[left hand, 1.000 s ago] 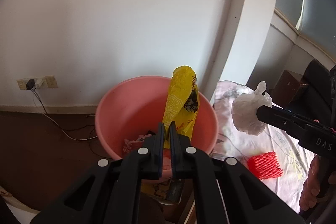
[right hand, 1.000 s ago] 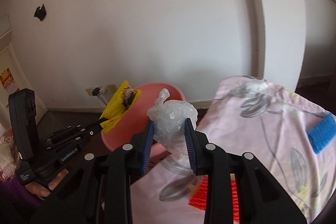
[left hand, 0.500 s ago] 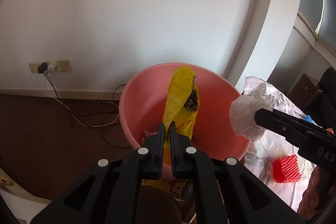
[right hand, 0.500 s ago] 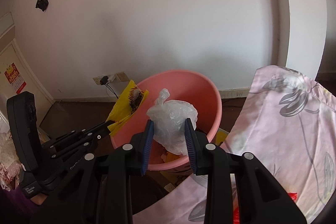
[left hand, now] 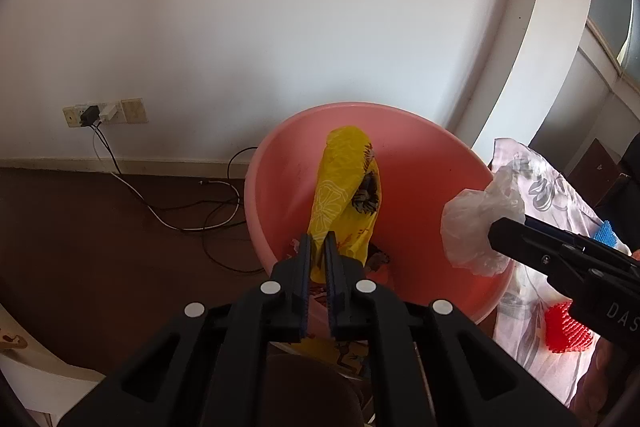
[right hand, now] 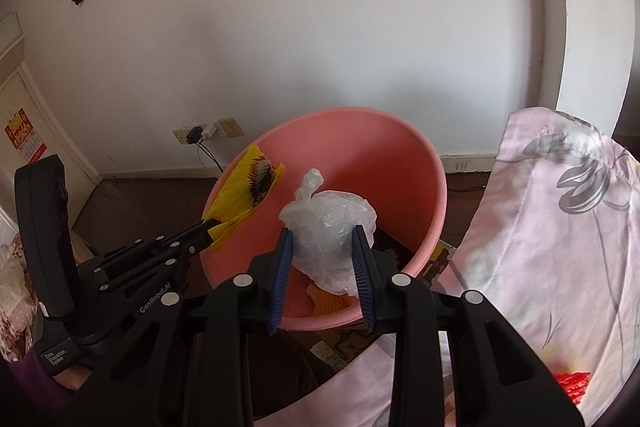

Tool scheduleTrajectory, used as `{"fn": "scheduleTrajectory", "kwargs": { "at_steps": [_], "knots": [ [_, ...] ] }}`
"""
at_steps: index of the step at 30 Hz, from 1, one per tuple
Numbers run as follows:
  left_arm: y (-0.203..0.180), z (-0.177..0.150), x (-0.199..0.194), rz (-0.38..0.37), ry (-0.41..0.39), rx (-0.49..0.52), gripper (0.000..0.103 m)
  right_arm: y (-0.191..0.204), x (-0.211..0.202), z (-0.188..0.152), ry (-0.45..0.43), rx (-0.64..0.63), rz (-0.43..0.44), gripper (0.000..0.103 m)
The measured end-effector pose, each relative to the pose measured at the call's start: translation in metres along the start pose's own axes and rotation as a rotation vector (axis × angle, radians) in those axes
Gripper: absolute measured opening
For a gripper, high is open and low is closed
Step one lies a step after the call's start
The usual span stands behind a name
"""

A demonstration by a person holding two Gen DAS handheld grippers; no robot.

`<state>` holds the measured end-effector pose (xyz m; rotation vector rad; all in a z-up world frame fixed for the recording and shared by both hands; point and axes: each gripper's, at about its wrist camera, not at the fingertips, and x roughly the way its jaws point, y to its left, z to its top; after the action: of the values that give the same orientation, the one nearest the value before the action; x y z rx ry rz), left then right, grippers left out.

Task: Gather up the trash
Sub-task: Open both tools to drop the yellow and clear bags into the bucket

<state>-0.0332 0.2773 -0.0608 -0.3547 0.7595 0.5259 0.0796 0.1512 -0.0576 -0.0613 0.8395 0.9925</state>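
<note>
Wall: plain white painted wall (left hand: 280, 27) at the far side, with a socket strip and trailing cables low on its left.
Cloth: pale pink flowered cloth (right hand: 560, 227) on the right, matte and creased, its near-left edge just beside the basin.
Basin: round salmon-pink plastic basin (left hand: 420, 155), smooth-walled and tilted open toward the cameras; crumpled scraps already lie in its bottom.
Key relation: both held items hang above the basin's mouth, so the drop point lies straight below each gripper; judged from this, release alone should finish the step.
Left gripper (left hand: 319, 243): black fingers pressed nearly together, pinching the near end of the yellow wrapper.
Yellow wrapper: printed yellow plastic wrapper (left hand: 344, 187), thin and glossy, long axis running away from the gripper toward the far rim, over the basin's left half.
Right gripper (right hand: 322, 239): blue ribbed pads held partway apart, clamping the clear bag between them.
Clear bag: knotted, crumpled translucent plastic bag (right hand: 328, 223), soft and rounded, knot upward, over the basin's centre and near rim.
Nearer arm: cannot be told; both reach the opening.
Foam nets: red mesh foam sleeve (left hand: 568, 327) and a blue one (left hand: 604, 231) lying on the cloth, right of the basin.
</note>
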Motion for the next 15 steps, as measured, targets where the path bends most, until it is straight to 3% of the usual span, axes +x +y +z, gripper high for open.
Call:
{"fn": "scheduleTrajectory", "kwargs": {
  "at_steps": [8, 15],
  "knots": [
    [0.005, -0.003, 0.002, 0.006, 0.0, -0.015, 0.011, 0.0, 0.007, 0.003, 0.032, 0.015, 0.023, 0.031],
    [0.005, -0.003, -0.004, -0.011, -0.011, -0.02, 0.024, 0.0, 0.012, 0.004, 0.039, 0.011, 0.015, 0.033]
  ]
}}
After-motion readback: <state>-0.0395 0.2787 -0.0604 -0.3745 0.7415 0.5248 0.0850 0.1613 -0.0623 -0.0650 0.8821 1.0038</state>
